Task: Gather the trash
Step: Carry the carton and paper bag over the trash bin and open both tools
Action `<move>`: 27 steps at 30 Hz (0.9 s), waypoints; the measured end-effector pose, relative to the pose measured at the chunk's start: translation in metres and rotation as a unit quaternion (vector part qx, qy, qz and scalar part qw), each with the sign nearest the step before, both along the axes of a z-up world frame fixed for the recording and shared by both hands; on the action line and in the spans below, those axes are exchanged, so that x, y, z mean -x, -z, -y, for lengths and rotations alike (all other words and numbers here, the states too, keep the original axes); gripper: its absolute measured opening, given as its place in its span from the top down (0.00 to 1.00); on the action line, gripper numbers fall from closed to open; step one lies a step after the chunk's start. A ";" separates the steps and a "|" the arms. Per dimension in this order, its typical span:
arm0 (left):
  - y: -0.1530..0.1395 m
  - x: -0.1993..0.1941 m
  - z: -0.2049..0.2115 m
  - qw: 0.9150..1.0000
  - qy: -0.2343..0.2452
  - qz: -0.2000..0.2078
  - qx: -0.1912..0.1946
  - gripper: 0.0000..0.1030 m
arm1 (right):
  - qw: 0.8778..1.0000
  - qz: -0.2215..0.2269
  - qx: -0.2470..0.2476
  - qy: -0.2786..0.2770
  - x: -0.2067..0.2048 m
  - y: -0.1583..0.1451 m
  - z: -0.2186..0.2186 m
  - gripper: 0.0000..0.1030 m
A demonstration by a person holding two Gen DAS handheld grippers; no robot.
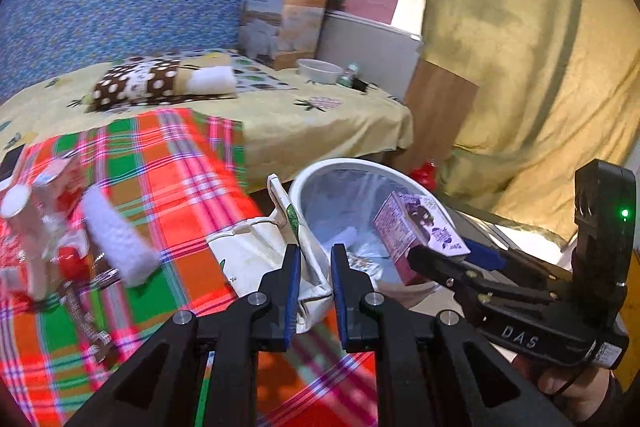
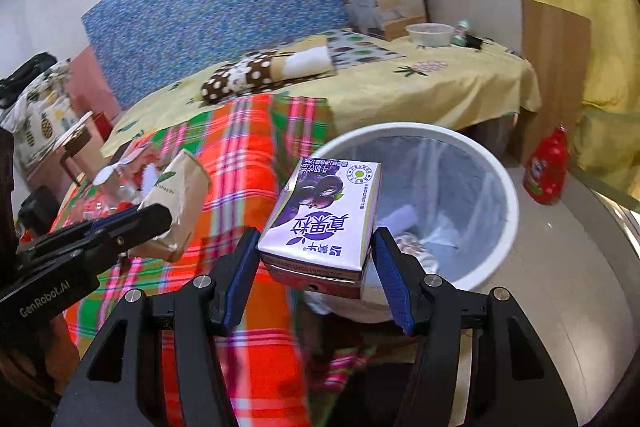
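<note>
The right claw (image 2: 316,263) grips a purple, boxy milk carton (image 2: 324,215), its blue ribbed pads pressed against both sides, and holds it tilted just over the rim of a round white bin (image 2: 508,211) lined with thin clear plastic. Crumpled wrappers lie at the bottom of the bin. The left claw (image 1: 316,287) pinches a creased paper bag (image 2: 176,203), tan and white with a green leaf print; its jaws are nearly together on the paper. The bag hangs beside the bin, at the edge of a surface spread with a bright orange, green and pink plaid cloth (image 1: 180,187). Further left on the cloth lies a blurred heap, apparently clear plastic bottles (image 1: 36,223) with white and red parts. Behind is a bed (image 1: 304,115) under a yellow printed sheet.
</note>
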State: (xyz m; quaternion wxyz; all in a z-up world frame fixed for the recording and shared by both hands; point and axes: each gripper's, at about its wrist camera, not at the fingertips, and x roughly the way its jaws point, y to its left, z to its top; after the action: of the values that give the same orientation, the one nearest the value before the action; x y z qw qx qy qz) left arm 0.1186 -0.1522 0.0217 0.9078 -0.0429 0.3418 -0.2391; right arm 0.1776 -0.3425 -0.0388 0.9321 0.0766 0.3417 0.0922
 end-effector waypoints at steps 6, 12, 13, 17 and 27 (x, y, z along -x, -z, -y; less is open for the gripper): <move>0.002 -0.014 0.035 0.999 0.033 0.001 0.003 0.85 | 1.000 -0.011 -0.003 0.021 -0.005 0.008 0.022 0.43; 0.014 -0.032 0.058 0.998 0.055 -0.018 0.005 0.85 | 0.999 -0.020 -0.002 0.033 -0.010 0.013 0.035 0.43; 0.017 -0.033 0.060 0.998 0.058 -0.021 0.007 0.85 | 0.999 -0.022 -0.001 0.034 -0.010 0.014 0.037 0.43; 0.024 -0.037 0.070 0.997 0.069 -0.026 0.003 0.85 | 0.999 -0.030 -0.001 0.039 -0.012 0.017 0.043 0.43; 0.035 -0.057 0.083 0.995 0.088 -0.042 0.010 0.85 | 0.998 -0.049 0.011 0.041 -0.021 0.024 0.049 0.42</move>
State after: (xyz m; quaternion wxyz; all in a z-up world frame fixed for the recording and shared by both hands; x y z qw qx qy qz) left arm 0.1753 -0.2355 -0.0131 0.8679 -0.0318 0.3793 -0.3192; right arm 0.1986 -0.3917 -0.0628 0.9178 0.0850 0.3850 0.0464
